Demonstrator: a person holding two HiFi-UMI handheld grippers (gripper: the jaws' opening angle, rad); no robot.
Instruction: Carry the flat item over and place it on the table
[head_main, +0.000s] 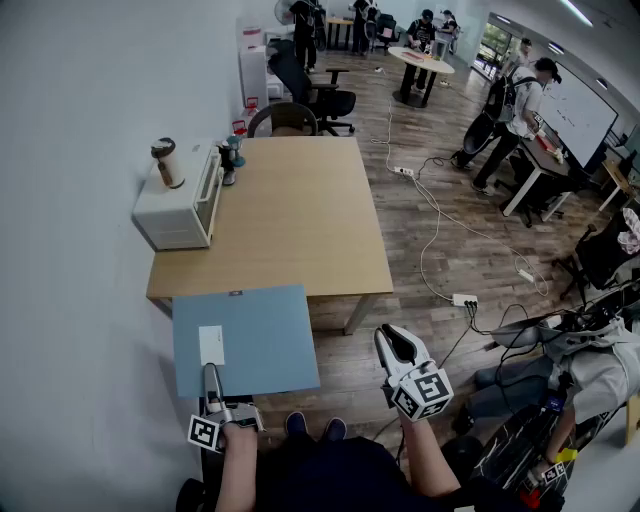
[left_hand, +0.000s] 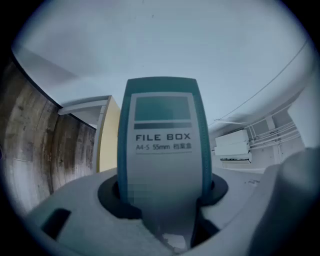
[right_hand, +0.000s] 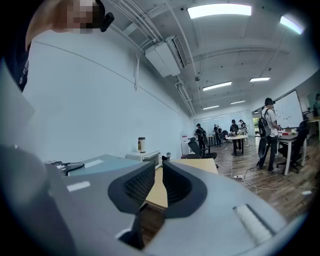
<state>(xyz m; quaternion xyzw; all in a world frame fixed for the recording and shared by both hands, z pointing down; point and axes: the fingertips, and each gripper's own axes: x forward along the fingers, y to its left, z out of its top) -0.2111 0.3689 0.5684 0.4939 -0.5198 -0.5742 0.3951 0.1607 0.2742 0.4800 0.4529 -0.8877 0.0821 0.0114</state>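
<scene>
Lower left, our left gripper (head_main: 212, 375) clamps the file box (head_main: 250, 335) by its near edge; we judge it stiff, light, tippy. Right gripper (head_main: 397, 343) empty, jaws barely apart.

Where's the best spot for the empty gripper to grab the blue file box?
Its near edge, right of the left gripper, coming in level from the person's side. The file box lies flat, and that thin edge probably fits the jaws.
</scene>
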